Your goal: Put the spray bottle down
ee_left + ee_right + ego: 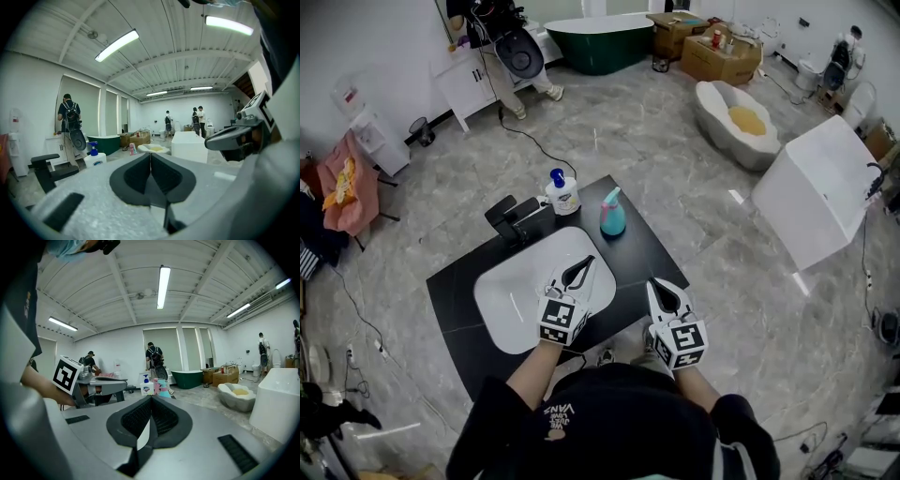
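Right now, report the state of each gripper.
Left gripper: jaws shut, holding nothing.
Right gripper: jaws shut, holding nothing.

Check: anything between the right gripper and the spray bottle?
Nothing visible. The spray bottle stands upright on the black counter; only bare counter lies between it and the right gripper, jaws shut and empty. The pump bottle stands beside it, off that line.
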`<state>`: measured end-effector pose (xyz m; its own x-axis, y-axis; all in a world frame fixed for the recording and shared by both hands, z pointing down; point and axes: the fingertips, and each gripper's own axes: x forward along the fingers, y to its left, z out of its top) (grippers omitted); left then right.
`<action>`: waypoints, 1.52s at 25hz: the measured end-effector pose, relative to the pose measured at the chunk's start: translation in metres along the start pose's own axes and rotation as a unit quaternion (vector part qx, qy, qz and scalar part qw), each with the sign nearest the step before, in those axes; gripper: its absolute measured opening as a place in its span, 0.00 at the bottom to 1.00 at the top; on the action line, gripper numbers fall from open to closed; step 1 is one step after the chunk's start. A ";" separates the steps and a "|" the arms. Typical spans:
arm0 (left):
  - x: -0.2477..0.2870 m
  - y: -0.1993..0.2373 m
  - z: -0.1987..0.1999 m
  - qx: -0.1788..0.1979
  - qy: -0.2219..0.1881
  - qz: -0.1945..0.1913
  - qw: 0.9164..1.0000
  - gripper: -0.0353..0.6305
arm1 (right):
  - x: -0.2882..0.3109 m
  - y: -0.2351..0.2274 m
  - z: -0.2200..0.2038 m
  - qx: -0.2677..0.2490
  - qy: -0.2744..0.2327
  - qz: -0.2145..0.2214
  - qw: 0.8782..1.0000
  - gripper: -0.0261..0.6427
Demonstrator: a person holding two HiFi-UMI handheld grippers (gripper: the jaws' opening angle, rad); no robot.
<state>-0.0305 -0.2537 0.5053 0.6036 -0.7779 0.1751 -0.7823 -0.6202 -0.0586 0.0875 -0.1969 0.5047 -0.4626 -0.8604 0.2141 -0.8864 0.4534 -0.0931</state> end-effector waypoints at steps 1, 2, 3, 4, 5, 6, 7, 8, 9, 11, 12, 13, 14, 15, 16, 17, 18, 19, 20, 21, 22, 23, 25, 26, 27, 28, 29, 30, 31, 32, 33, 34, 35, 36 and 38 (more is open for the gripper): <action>-0.004 -0.002 -0.001 -0.001 -0.001 -0.003 1.000 0.08 | -0.002 0.002 -0.001 0.000 -0.001 -0.002 1.000 0.04; -0.008 -0.004 -0.001 -0.002 -0.001 -0.006 1.000 0.08 | -0.003 0.004 -0.002 0.000 -0.002 -0.004 1.000 0.04; -0.012 -0.005 -0.001 -0.004 -0.002 -0.008 1.000 0.08 | -0.005 0.006 -0.003 0.000 -0.003 -0.006 1.000 0.04; -0.015 -0.007 -0.001 -0.005 -0.002 -0.011 1.000 0.08 | -0.006 0.009 -0.003 0.000 -0.004 -0.007 1.000 0.04; -0.019 -0.009 -0.001 -0.006 -0.002 -0.014 1.000 0.08 | -0.008 0.011 -0.003 0.000 -0.004 -0.009 1.000 0.04; -0.023 -0.011 -0.002 -0.007 -0.003 -0.016 1.000 0.08 | -0.009 0.013 -0.004 0.000 -0.004 -0.011 1.000 0.04; -0.027 -0.012 -0.002 -0.008 -0.003 -0.017 1.000 0.08 | -0.010 0.015 -0.004 0.000 -0.004 -0.012 1.000 0.04; -0.031 -0.012 -0.003 -0.009 -0.004 -0.018 1.000 0.08 | -0.011 0.018 -0.004 0.000 -0.005 -0.014 1.000 0.04; -0.034 -0.013 -0.004 -0.009 -0.004 -0.018 1.000 0.08 | -0.011 0.020 -0.005 0.000 -0.005 -0.015 1.000 0.04; -0.041 -0.013 -0.008 -0.010 -0.002 -0.017 1.000 0.08 | -0.012 0.024 -0.008 0.000 -0.005 -0.015 1.000 0.04; -0.044 -0.013 -0.010 -0.010 -0.001 -0.016 1.000 0.08 | -0.012 0.026 -0.009 0.001 -0.004 -0.015 1.000 0.04; -0.048 -0.013 -0.012 -0.012 0.001 -0.015 1.000 0.08 | -0.013 0.028 -0.009 0.002 -0.003 -0.015 1.000 0.04; -0.051 -0.013 -0.013 -0.014 0.003 -0.014 1.000 0.08 | -0.013 0.030 -0.010 0.003 -0.002 -0.015 1.000 0.04; -0.055 -0.012 -0.014 -0.016 0.004 -0.013 1.000 0.08 | -0.013 0.032 -0.010 0.003 -0.001 -0.015 1.000 0.04; -0.057 -0.013 -0.015 -0.018 0.006 -0.012 1.000 0.08 | -0.013 0.033 -0.011 0.003 0.001 -0.015 1.000 0.04; -0.060 -0.013 -0.017 -0.020 0.007 -0.012 1.000 0.08 | -0.013 0.035 -0.013 0.003 0.002 -0.015 1.000 0.04; -0.063 -0.013 -0.019 -0.022 0.007 -0.011 1.000 0.08 | -0.013 0.036 -0.014 0.003 0.004 -0.015 1.000 0.04; -0.065 -0.014 -0.020 -0.024 0.007 -0.011 1.000 0.08 | -0.013 0.037 -0.016 0.003 0.005 -0.015 1.000 0.04; -0.067 -0.014 -0.021 -0.025 0.007 -0.011 1.000 0.08 | -0.013 0.039 -0.017 0.004 0.006 -0.014 1.000 0.04; -0.068 -0.014 -0.022 -0.026 0.006 -0.011 1.000 0.08 | -0.012 0.040 -0.018 0.004 0.008 -0.014 1.000 0.04; -0.070 -0.013 -0.023 -0.028 0.006 -0.010 1.000 0.08 | -0.012 0.041 -0.019 0.004 0.010 -0.014 1.000 0.04; -0.071 -0.013 -0.023 -0.029 0.006 -0.010 1.000 0.08 | -0.012 0.042 -0.020 0.003 0.012 -0.014 1.000 0.04; -0.073 -0.012 -0.023 -0.030 0.005 -0.009 0.999 0.08 | -0.012 0.043 -0.022 0.001 0.016 -0.014 1.000 0.04; -0.074 -0.012 -0.024 -0.031 0.004 -0.008 0.999 0.08 | -0.011 0.044 -0.023 0.000 0.018 -0.014 1.000 0.04; -0.074 -0.011 -0.024 -0.031 0.004 -0.008 0.999 0.08 | -0.011 0.044 -0.024 -0.001 0.019 -0.014 1.000 0.04; -0.074 -0.011 -0.024 -0.031 0.004 -0.008 0.999 0.08 | -0.010 0.045 -0.024 -0.002 0.020 -0.014 1.000 0.04; -0.074 -0.010 -0.024 -0.030 0.003 -0.008 1.000 0.08 | -0.009 0.045 -0.024 -0.002 0.020 -0.014 1.000 0.04; -0.074 -0.010 -0.023 -0.029 0.002 -0.008 1.000 0.08 | -0.008 0.045 -0.024 -0.003 0.020 -0.014 1.000 0.04; -0.074 -0.010 -0.023 -0.029 0.002 -0.008 1.000 0.08 | -0.007 0.045 -0.023 -0.003 0.020 -0.014 1.000 0.04; -0.074 -0.009 -0.022 -0.028 0.001 -0.008 1.000 0.08 | -0.006 0.045 -0.022 -0.004 0.020 -0.014 1.000 0.04; -0.073 -0.009 -0.021 -0.028 0.000 -0.007 1.000 0.08 | -0.006 0.045 -0.022 -0.004 0.020 -0.013 1.000 0.04; -0.073 -0.009 -0.021 -0.029 0.000 -0.007 1.000 0.08 | -0.005 0.045 -0.021 -0.004 0.020 -0.013 1.000 0.04; -0.072 -0.009 -0.022 -0.030 0.001 -0.006 1.000 0.08 | -0.004 0.044 -0.021 -0.004 0.020 -0.013 1.000 0.04; -0.072 -0.008 -0.022 -0.030 0.002 -0.005 1.000 0.08 | -0.003 0.044 -0.022 -0.005 0.020 -0.013 1.000 0.04; -0.071 -0.008 -0.024 -0.031 0.004 -0.003 1.000 0.08 | -0.002 0.043 -0.022 -0.006 0.020 -0.013 1.000 0.04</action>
<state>-0.0708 -0.1908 0.5166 0.6079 -0.7728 0.1824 -0.7864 -0.6178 0.0036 0.0509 -0.1703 0.5218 -0.4377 -0.8620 0.2557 -0.8980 0.4334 -0.0759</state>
